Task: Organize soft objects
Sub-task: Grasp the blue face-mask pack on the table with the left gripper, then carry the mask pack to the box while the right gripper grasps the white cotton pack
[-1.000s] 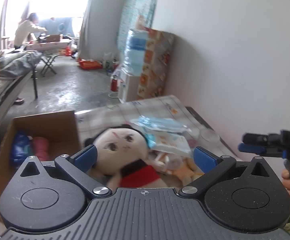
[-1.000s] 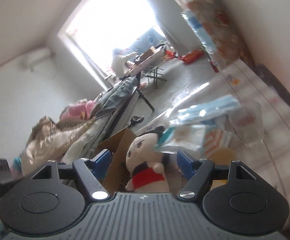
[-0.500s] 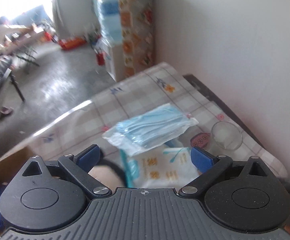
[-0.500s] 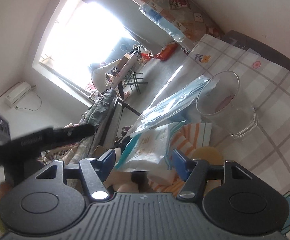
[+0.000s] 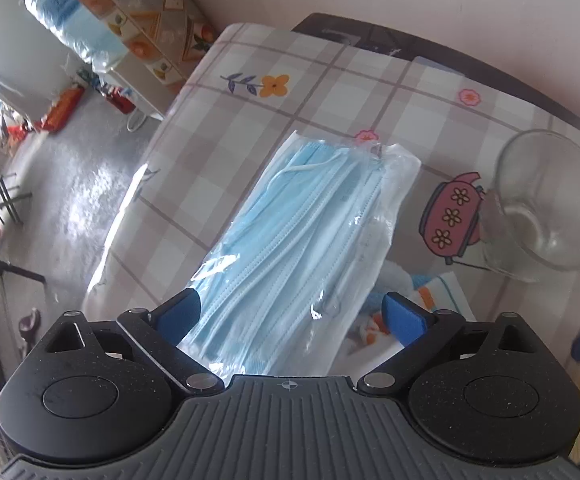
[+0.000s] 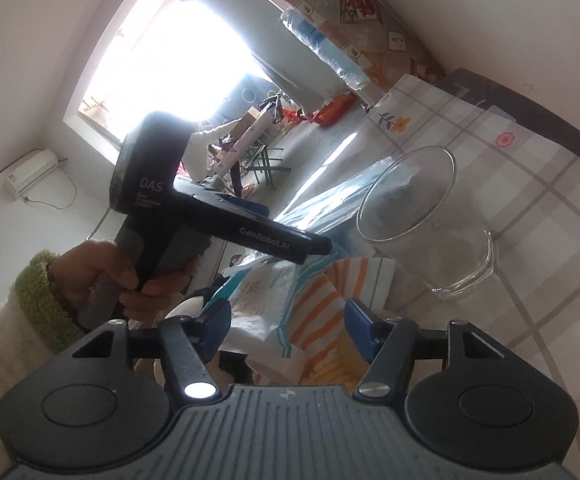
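Left hand-held gripper (image 5: 292, 316): tilted steeply down, jaws wide but just closing a little, the near end of the mask pack (image 5: 302, 236) lying between the blue fingertips (image 5: 180, 314), pads not pressing it. Just ahead, the clear bag of pale blue masks reaching away over the checked surface (image 5: 250, 128). Under the pack's near right side, a white printed packet (image 5: 374, 320) with orange marks. Further right, an empty glass (image 5: 546, 204) standing upright beside a red teapot print.

Right hand-held gripper (image 6: 288, 330): pointing nearly level, jaws about half open, having narrowed a moment ago and now steady, nothing clamped. Directly between and under the fingertips, an orange-striped cloth (image 6: 322, 312) and the white packet (image 6: 258, 304), untouched as far as can be told. Ahead to the right, the glass (image 6: 422, 224); behind it, the mask pack (image 6: 330, 200). To the left, the other tool gripped by a hand (image 6: 102, 276) in a green-cuffed white sleeve (image 6: 30, 304).
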